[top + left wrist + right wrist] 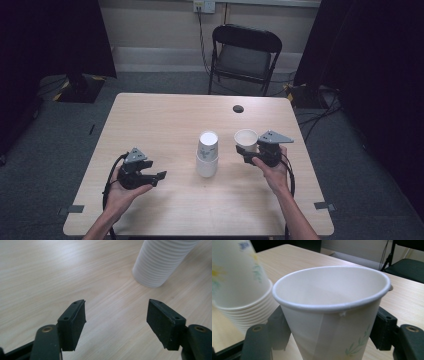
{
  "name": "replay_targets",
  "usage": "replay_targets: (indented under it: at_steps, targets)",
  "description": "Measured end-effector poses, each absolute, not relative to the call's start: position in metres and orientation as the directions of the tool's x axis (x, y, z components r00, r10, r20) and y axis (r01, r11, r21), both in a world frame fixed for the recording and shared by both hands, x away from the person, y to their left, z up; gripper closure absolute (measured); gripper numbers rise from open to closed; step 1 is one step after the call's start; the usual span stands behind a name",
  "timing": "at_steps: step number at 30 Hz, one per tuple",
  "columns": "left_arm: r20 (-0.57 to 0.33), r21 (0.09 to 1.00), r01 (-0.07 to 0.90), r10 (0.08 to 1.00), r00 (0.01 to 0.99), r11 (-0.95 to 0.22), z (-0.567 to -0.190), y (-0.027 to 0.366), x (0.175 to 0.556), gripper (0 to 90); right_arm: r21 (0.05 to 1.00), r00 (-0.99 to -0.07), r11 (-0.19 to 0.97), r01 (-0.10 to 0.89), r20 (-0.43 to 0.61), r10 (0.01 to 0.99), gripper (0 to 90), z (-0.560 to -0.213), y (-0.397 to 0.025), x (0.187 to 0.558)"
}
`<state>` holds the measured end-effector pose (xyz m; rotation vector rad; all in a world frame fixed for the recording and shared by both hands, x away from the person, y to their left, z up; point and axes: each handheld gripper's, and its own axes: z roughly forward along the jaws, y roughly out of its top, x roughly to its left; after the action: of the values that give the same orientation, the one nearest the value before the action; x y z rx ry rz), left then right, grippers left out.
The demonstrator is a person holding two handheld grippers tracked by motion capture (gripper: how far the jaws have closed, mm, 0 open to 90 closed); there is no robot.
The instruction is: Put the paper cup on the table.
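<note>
A stack of white paper cups (207, 154) stands upside down in the middle of the wooden table (165, 120). To its right, my right gripper (246, 151) is shut on a single paper cup (246, 140) held upright, mouth up; in the right gripper view this cup (332, 312) sits between both jaws with the stack (239, 290) just to its left. My left gripper (159, 177) rests low near the table's front left, open, jaws pointing right toward the stack. In the left gripper view the gripper (116, 322) has bare wood between its jaws and the ribbed stack (160, 261) stands ahead.
A black folding chair (243, 56) stands behind the table's far edge. A small dark round hole (238, 108) sits in the tabletop near the far right. Cables and dark curtains line both sides of the room.
</note>
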<state>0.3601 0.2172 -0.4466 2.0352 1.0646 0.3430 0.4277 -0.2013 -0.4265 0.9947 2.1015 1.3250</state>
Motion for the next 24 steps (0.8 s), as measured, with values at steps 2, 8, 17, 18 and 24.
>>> replay_targets:
  at_steps: [2,8,17,18,24]
  targets:
    - [-0.107,0.735,0.579,0.783,0.612,-0.352,-0.452,0.22,0.362,26.5,0.9,-0.633,0.286,0.328,-0.015,0.774,30.2,-0.429,-0.201,0.434]
    - [-0.145,0.715,0.612,0.786,0.601,-0.336,-0.465,0.233,0.369,19.6,0.882,-0.618,0.308,0.357,-0.024,0.786,30.0,-0.44,-0.198,0.453]
    - [-0.073,0.662,0.648,0.828,0.556,-0.377,-0.484,0.245,0.379,16.7,0.856,-0.609,0.325,0.402,-0.015,0.793,29.7,-0.462,-0.195,0.466]
    - [-0.062,0.66,0.649,0.834,0.549,-0.378,-0.486,0.245,0.38,16.7,0.856,-0.61,0.322,0.404,-0.011,0.793,29.7,-0.464,-0.195,0.467]
    - [-0.005,0.686,0.629,0.863,0.506,-0.365,-0.494,0.241,0.382,16.1,0.846,-0.597,0.316,0.43,0.004,0.802,29.2,-0.476,-0.196,0.47]
